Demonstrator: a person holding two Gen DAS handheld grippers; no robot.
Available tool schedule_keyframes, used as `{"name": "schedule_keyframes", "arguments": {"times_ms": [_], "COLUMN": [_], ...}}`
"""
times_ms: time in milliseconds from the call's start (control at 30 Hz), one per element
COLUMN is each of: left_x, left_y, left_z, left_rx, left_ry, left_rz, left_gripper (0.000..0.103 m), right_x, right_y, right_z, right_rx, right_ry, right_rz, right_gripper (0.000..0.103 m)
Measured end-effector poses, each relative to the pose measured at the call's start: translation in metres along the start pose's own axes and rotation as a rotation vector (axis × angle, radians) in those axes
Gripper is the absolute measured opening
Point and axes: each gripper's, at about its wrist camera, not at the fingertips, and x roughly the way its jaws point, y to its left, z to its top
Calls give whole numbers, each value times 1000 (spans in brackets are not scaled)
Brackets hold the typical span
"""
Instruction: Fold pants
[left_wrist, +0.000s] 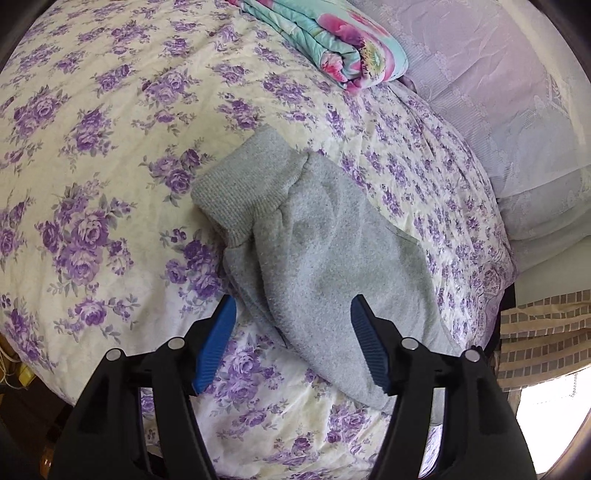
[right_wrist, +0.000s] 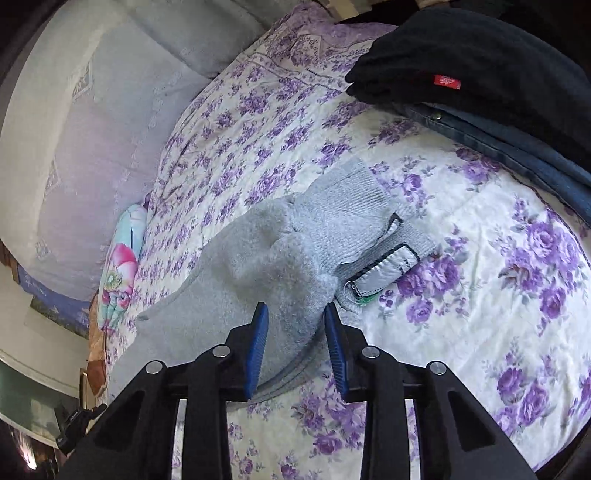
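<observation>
Lying across the bed (left_wrist: 92, 221), on the purple-rose bedspread: grey pants (left_wrist: 325, 251), fleecy fabric w/ ribbed waistband (left_wrist: 240, 192) bunched at far end in left wrist view; pants running diagonally from centre toward lower right of that view; in right wrist view same pants (right_wrist: 266, 273) showing waistband turned back, inner label (right_wrist: 384, 269) exposed, white w/ dark edging.

Left claw (left_wrist: 293, 306): standing wide; blue pads (left_wrist: 216, 343) set well apart; left pad over bedspread just beside pants edge, right pad over the grey fabric; contact w/ fabric cannot be told; nothing clamped.

Right claw (right_wrist: 293, 310): jaws narrow; blue pads (right_wrist: 258, 343) sitting either side of a raised hump of grey fabric; fabric filling the gap btwn pads; pads appearing to be pinching the pants.

Other items: folded quilt (left_wrist: 332, 48), teal w/ pink flowers, lying at far side of bed in left view, near pale lilac lace curtain (left_wrist: 498, 92); same quilt (right_wrist: 122, 269) showing at left edge in right view; dark folded clothing stack (right_wrist: 480, 66), black piece w/ small red tag on top, denim-looking piece under it, lying at upper right of bed, well apart from pants; tan checked cloth (left_wrist: 543, 332) hanging at bed's right edge in left view.
</observation>
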Motion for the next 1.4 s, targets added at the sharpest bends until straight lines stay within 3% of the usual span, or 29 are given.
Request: {"name": "schedule_keyframes", "arguments": {"times_ms": [100, 167, 333, 533, 700, 800, 867, 1100, 1200, 1233, 1300, 1400], "left_x": [0, -2, -5, -10, -7, -1, 1, 17, 19, 20, 21, 5], "left_y": [5, 6, 12, 15, 19, 15, 10, 9, 18, 21, 20, 10], "left_z": [-3, -4, -2, 11, 17, 16, 16, 20, 17, 17, 19, 29], "left_rx": [-12, -8, -49, -102, -151, -169, -157, -150, -174, -187, -186, -199], "left_ry": [-12, -19, -45, -81, -37, -2, 8, 62, 59, 61, 65, 38], "left_rz": [-7, -14, -69, -104, -134, -177, -167, -88, -89, -96, -99, -184], "left_gripper": [63, 63, 63, 62, 62, 45, 36, 34, 34, 30, 9, 5], "right_x": [3, -4, -21, -22, -20, -20, -21, -19, -19, -18, -17, -21], "right_y": [11, 17, 39, 45, 39, 40, 42, 39, 39, 37, 36, 38], "right_z": [-2, -1, 15, 28, 28, 28, 29, 28, 28, 28, 27, 31], "right_rx": [-6, -27, -86, -53, -1, -2, -6, 20, 20, 22, 25, 12], "right_ry": [16, -2, -39, -42, -30, -25, -23, -10, -7, -5, -1, -13], "right_rz": [-4, 23, 79, 101, 112, 114, 117, 114, 111, 110, 108, 106], "right_gripper": [9, 5, 4, 4, 4, 4, 4, 4, 4, 4, 4, 4]}}
